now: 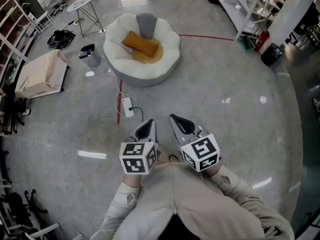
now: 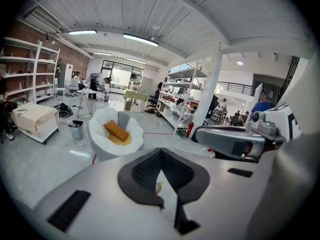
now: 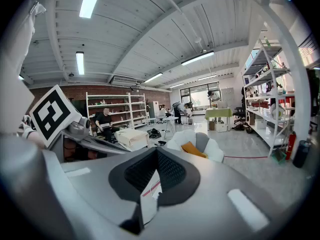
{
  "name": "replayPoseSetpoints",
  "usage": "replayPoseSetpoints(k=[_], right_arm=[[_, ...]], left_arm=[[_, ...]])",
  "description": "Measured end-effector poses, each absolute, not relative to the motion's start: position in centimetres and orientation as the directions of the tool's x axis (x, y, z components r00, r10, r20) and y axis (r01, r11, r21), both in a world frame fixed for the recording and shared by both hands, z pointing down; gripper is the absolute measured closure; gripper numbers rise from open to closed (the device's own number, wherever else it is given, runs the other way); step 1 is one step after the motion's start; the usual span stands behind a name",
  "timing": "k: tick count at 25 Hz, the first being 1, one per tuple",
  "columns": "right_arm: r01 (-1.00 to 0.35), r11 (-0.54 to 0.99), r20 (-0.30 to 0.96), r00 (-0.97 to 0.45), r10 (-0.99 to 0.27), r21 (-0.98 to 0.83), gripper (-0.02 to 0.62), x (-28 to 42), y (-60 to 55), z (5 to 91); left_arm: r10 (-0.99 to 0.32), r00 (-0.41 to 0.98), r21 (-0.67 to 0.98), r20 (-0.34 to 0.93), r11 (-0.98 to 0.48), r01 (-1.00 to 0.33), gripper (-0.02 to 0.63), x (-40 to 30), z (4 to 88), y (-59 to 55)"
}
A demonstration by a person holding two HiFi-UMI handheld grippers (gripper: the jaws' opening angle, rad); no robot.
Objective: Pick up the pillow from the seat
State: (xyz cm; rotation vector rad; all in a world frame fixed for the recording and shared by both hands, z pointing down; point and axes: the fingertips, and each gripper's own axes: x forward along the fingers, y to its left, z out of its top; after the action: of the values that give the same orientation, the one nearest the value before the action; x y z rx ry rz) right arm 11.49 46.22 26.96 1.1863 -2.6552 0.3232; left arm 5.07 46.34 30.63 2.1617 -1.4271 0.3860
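An orange pillow lies on a yellow cushion in a round white seat on the floor, far ahead of both grippers. The left gripper view shows the pillow in the seat; the right gripper view shows the pillow too. My left gripper and right gripper are held side by side close to my body, well short of the seat. Each has its jaws shut tip to tip with nothing between them, as seen along the left gripper and the right gripper.
A power strip with its cable lies on the floor beside a red tape line, between me and the seat. A grey bin, a cream box and a round table stand left. Shelving lines the right.
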Motion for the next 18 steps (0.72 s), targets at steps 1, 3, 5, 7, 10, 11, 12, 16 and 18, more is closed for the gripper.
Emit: replayPoseSetpoints(k=[1,3,5,7,10,11,12,16,18], right_arm=[[-0.751,0.651,0.282,-0.652,-0.704,-0.111,0.597,11.5,46.3,26.9],[-0.751,0.652,0.282,-0.652,-0.704,-0.111,0.597,11.5,46.4,26.9],[-0.749,0.653,0.284,-0.654,-0.701,-0.113,0.597,11.6,46.5,26.8],[-0.744,0.655,0.283,-0.662,-0.694,-0.132,0.597,11.7,46.6,26.9],[-0.74,0.65,0.276,-0.67,-0.689,-0.174,0.597,12.0,46.6,27.2],[-0.743,0.645,0.276,-0.668,-0.691,-0.182,0.597,12.2,46.6,27.4],[-0.746,0.638,0.277,-0.664,-0.695,-0.189,0.597,12.4,46.7,27.5],[-0.758,0.622,0.298,-0.651,-0.698,-0.197,0.597,12.7,46.8,28.0],[-0.753,0.628,0.312,-0.655,-0.688,-0.197,0.597,12.4,46.9,28.3]], left_arm=[[-0.767,0.404,0.263,0.499,-0.311,-0.913,0.6,5.0,30.6,46.4],[-0.768,0.402,0.264,0.498,-0.307,-0.914,0.6,5.0,30.5,46.5],[-0.77,0.398,0.266,0.499,-0.301,-0.916,0.6,4.9,30.5,46.6],[-0.771,0.393,0.268,0.501,-0.293,-0.918,0.6,5.0,30.6,46.8],[-0.772,0.386,0.272,0.505,-0.281,-0.92,0.6,5.1,31.0,47.1],[-0.772,0.383,0.274,0.506,-0.278,-0.921,0.6,5.2,31.1,47.2],[-0.773,0.382,0.275,0.507,-0.275,-0.921,0.6,5.3,31.3,47.4],[-0.774,0.376,0.276,0.51,-0.267,-0.923,0.6,5.2,31.3,47.7],[-0.773,0.371,0.276,0.514,-0.261,-0.925,0.6,5.1,31.4,47.9]])
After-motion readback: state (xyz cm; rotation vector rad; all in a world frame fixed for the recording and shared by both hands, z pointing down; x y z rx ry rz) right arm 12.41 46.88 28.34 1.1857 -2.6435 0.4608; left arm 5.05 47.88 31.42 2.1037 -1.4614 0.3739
